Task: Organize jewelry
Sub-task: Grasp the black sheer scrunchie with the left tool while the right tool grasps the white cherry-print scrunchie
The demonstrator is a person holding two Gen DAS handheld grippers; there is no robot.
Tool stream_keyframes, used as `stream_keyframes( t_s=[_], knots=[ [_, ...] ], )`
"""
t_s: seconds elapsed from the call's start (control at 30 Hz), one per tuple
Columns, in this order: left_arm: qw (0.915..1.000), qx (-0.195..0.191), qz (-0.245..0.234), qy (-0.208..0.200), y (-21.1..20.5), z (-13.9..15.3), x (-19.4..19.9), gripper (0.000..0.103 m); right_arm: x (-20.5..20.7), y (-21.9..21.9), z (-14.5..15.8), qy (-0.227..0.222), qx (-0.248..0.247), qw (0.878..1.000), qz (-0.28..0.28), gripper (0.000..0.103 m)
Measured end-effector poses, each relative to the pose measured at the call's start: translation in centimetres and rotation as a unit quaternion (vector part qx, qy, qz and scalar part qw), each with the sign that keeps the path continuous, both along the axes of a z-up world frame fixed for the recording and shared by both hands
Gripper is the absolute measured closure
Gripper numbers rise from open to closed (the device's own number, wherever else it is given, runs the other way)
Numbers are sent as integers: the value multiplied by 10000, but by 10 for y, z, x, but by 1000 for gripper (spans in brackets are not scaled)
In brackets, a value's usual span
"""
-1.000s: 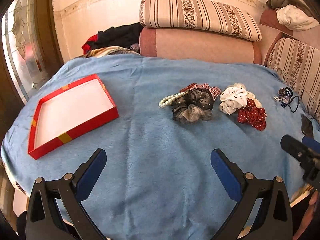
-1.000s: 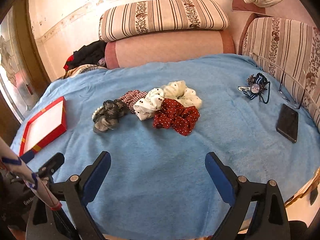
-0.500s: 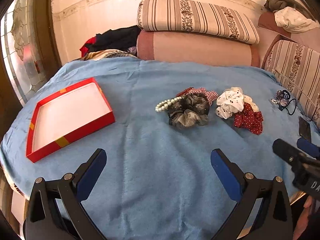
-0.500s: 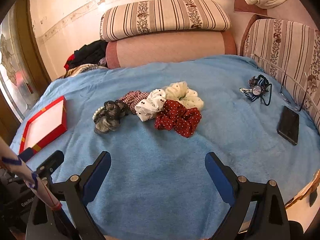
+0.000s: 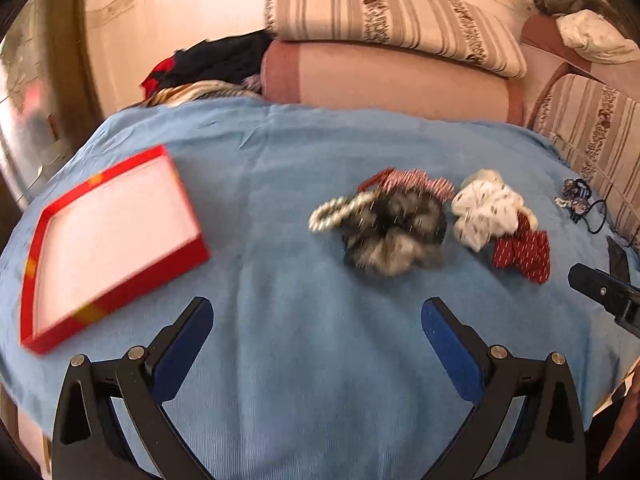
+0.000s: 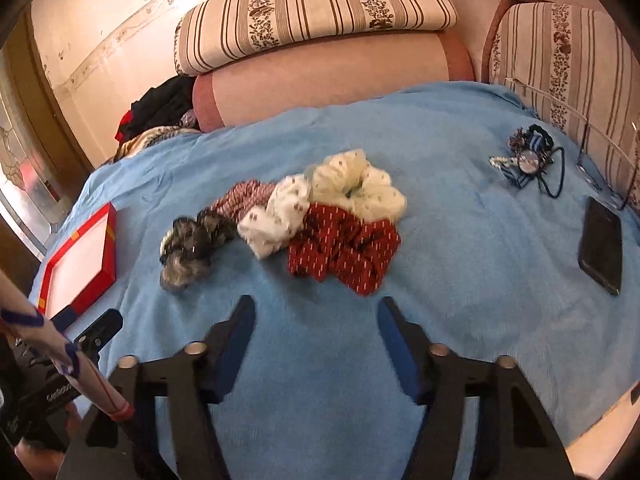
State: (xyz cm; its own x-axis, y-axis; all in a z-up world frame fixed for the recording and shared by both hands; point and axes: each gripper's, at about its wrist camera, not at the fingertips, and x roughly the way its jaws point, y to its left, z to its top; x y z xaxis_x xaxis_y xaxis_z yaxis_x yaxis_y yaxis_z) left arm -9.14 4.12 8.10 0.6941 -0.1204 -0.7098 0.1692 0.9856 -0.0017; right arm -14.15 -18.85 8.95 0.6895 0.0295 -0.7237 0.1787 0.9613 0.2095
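A red tray (image 5: 108, 240) with a white floor lies at the left on the blue cloth; it also shows in the right wrist view (image 6: 82, 262). A pearl bracelet (image 5: 338, 212) lies beside a grey-black scrunchie (image 5: 394, 236). White scrunchies (image 6: 320, 200) and a red dotted scrunchie (image 6: 344, 250) lie in the middle. A small heap of blue hair ties and jewelry (image 6: 528, 158) lies far right. My left gripper (image 5: 316, 320) is open and empty, short of the grey scrunchie. My right gripper (image 6: 316, 316) is open and empty, just short of the red scrunchie.
A black phone (image 6: 602, 244) lies at the right edge of the cloth. Striped and pink cushions (image 6: 320, 40) stand behind the surface. Dark clothes (image 5: 212, 64) are piled at the back left. Part of the right gripper (image 5: 604, 292) shows in the left wrist view.
Both grippers have moved forward toward the scrunchies. The right gripper's jaws have narrowed somewhat but stay open. Nothing on the cloth has moved.
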Motion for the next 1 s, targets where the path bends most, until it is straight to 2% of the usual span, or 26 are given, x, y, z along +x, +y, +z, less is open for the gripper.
stream_keyframes(
  t_s=[0.2,0.23,0.3,0.4,0.53,0.6,0.67,0.8,0.93,1.0],
  knots=[
    [9990,-325,-286,-112,-13,12,48,1,37,-14,21,-159,12,9998,81,46],
    [9988,-365,-322,-91,-14,12,56,3,45,-18,28,-238,81,9997,80,46],
    [9986,-378,-356,-13,-14,7,64,15,56,-26,33,-295,174,9994,7,46],
    [9972,-480,-548,195,-13,-8,65,18,64,-44,23,-250,563,9979,-183,46],
    [9951,-546,-744,363,-12,-18,70,18,66,-50,-3,31,760,9968,-231,46],
    [9929,-741,-835,409,-11,-18,73,18,70,-47,-8,90,876,9961,-92,47],
    [9894,-955,-982,491,-16,-20,77,20,73,-42,-3,-63,862,9963,-11,47],
    [9880,-751,-1259,495,-33,-26,74,36,77,-40,1,-299,745,9968,-27,47],
    [9853,-754,-1398,634,-42,-35,78,40,79,-39,-3,-283,753,9968,-36,46],
    [9855,-655,-1436,630,-48,-38,79,40,79,-40,-4,-300,692,9971,-81,41]
  ],
)
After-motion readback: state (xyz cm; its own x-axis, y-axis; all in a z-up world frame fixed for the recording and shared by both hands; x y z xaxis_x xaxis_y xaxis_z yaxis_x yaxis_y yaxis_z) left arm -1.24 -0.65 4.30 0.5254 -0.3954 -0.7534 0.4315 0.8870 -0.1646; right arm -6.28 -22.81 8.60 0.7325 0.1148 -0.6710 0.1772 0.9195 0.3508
